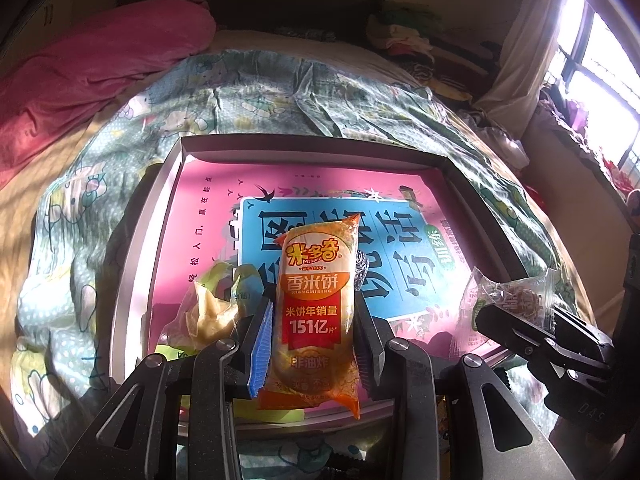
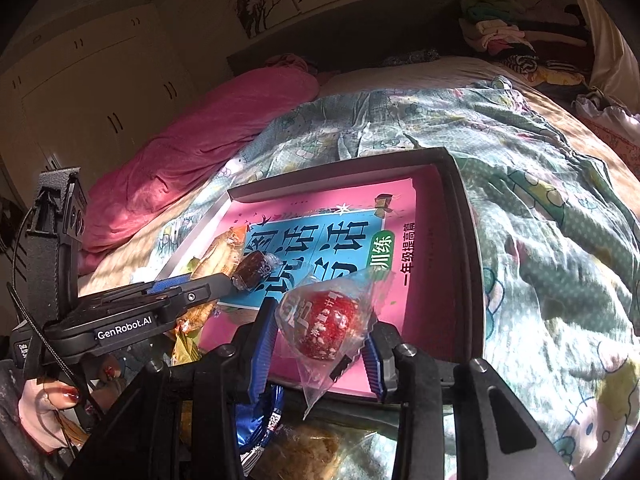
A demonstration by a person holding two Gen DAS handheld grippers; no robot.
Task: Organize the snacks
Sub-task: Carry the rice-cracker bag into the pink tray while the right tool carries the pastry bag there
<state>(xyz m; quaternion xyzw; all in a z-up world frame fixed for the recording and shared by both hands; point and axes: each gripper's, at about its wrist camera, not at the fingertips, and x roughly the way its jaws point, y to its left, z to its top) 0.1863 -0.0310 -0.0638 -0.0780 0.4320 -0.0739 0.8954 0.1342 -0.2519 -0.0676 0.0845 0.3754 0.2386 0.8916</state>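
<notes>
A: What is the left gripper (image 1: 314, 344) doing?

B: Its jaws are pinching an orange rice cracker packet (image 1: 314, 308) by its sides, upright, over the near edge of the grey tray (image 1: 312, 148) that lies on the bed.

A: And the right gripper (image 2: 320, 344)?

B: Its jaws pinch a clear wrapper with a round red snack (image 2: 326, 330) inside, also above the tray's near edge, toward its right side.

A: What is in the tray?

B: A pink book with a blue title panel (image 2: 320, 248) covers the tray floor. On the left part of the tray lies a crumpled yellowish packet (image 1: 208, 312), and near it, on the book, a small dark wrapped snack (image 2: 254, 270).

A: Anything outside the tray?

B: In front of its near edge, under the right gripper, there is a blue wrapper (image 2: 262, 424) and a pale crumbly snack (image 2: 308, 452). Behind the tray lies the patterned quilt (image 2: 540, 208), and farther back on the left a pink blanket (image 1: 92, 80).
</notes>
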